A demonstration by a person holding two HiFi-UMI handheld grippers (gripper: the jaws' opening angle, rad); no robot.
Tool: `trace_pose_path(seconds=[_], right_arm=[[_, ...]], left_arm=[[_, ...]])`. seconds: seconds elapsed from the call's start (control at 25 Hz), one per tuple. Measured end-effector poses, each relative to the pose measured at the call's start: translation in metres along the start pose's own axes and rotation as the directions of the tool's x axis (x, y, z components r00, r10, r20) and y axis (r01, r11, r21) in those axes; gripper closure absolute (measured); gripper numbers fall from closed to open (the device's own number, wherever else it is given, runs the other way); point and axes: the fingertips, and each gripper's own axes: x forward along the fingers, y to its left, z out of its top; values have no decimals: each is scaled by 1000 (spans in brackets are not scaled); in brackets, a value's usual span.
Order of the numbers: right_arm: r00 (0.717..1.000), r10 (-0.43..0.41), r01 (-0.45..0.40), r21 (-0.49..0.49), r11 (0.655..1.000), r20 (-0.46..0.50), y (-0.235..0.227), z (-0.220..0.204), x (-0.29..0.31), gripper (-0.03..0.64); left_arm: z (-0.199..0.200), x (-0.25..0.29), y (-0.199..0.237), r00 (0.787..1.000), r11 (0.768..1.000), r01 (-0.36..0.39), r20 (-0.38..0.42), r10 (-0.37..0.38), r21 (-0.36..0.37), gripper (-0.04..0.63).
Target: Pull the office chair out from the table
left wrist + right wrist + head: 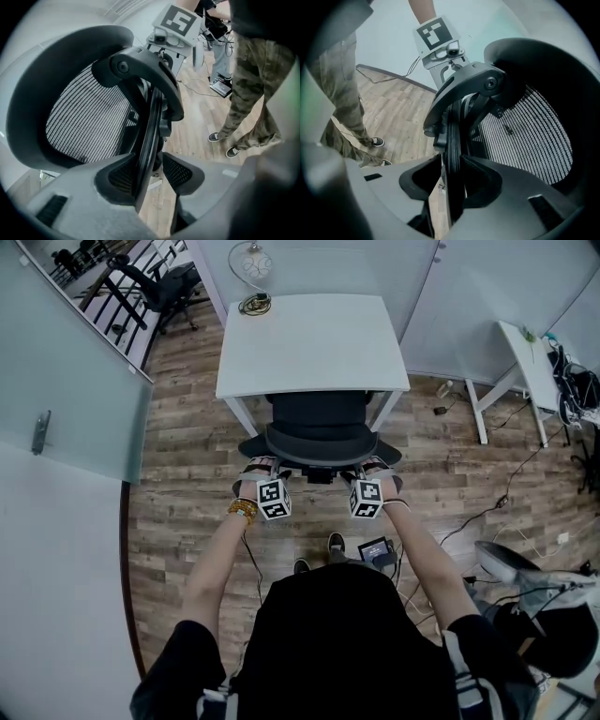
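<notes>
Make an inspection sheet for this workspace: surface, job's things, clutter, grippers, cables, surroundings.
Surface: white table; wood floor.
Job's things: chair, seat tucked under the table, backrest toward the person.
Clutter: coil on the table's far left corner.
Grippers: left gripper open, the chair's back rim between its jaws; right gripper open, likewise.
Cables: bundle at far right, more trailing over the floor.
Surroundings: glass door at left, second table at right, another chair far left.

Black T-shirt, yellow beaded bracelet
</notes>
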Motion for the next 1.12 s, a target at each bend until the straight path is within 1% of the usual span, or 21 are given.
trace_pose_path(seconds=[0.16, 0.36, 0.44, 0.52, 0.68, 1.0, 1.12], right_arm=[[1000, 4, -4, -5, 1000, -13, 1, 0, 7, 499], [1000, 14, -14, -7, 1000, -19, 1, -2, 13, 503], [1000, 18, -18, -5, 1000, -19, 0, -2, 14, 510], [1000, 18, -18, 8, 1000, -10, 0, -2, 15, 512], [1000, 3, -2, 18, 1000, -4, 1, -2, 18, 515], [1000, 15, -15, 42, 999, -2, 1, -6, 20, 520], [1000, 29, -28, 48, 998, -10, 5, -14, 16, 521]], left_arm=[[-2, 10, -1, 1000, 999, -1, -21, 2, 33, 416], [-6, 21, 0, 998, 999, 0, -55, 2, 37, 417], [-5, 20, 4, 998, 999, -13, -55, 15, 41, 422], [-6, 22, 3, 999, 999, -20, -47, 22, 48, 443], [-7, 23, -1, 999, 997, -19, -44, 23, 79, 443], [-3, 23, 2, 996, 999, -12, -84, 17, 51, 457], [4, 27, -4, 996, 999, 10, -93, -7, 31, 462]])
